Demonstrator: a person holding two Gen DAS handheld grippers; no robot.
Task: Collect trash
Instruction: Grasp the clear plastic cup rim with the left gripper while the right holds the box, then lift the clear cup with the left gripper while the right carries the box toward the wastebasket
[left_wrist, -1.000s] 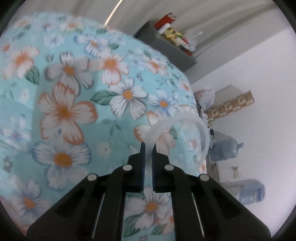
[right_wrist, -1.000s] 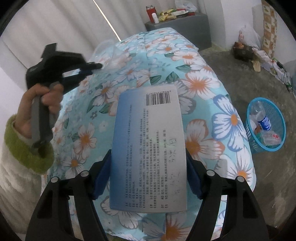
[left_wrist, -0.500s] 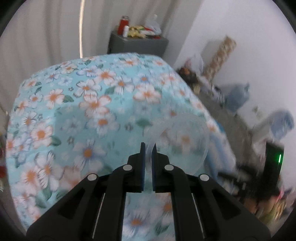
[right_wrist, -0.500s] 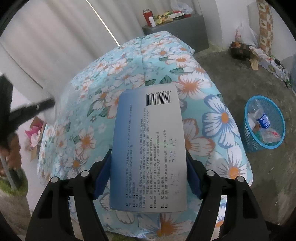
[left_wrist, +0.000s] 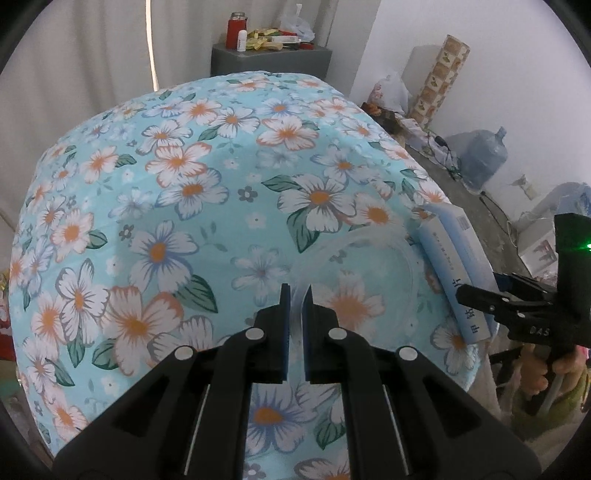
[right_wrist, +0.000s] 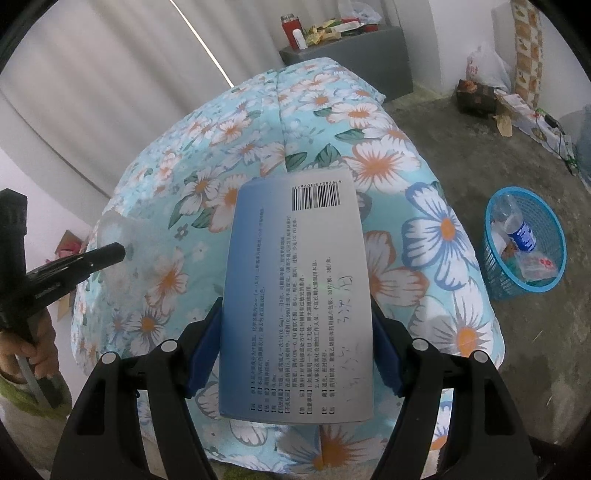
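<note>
While the left hand-held gripper (left_wrist: 296, 291) pinches the rim of a clear plastic lid (left_wrist: 364, 280) over the bed (left_wrist: 184, 192), the right hand-held gripper (right_wrist: 295, 341) clamps a medicine box (right_wrist: 295, 295). That thin rim could slip out before reaching the blue basket (right_wrist: 496, 284).

1. In the right wrist view, the box (right_wrist: 295, 295) sits between the right gripper (right_wrist: 291, 350) fingers, above the table (right_wrist: 424, 240).
2. The basket (right_wrist: 495, 288) stands on the floor at 3 o'clock from the table.
3. A bottle (right_wrist: 517, 225) lies inside the basket.
4. The cabinet (right_wrist: 351, 55) stands behind the table at 12 o'clock.
5. The left gripper (left_wrist: 295, 295) pinches the clear cup (left_wrist: 369, 280) at its rim, over the table.
</note>
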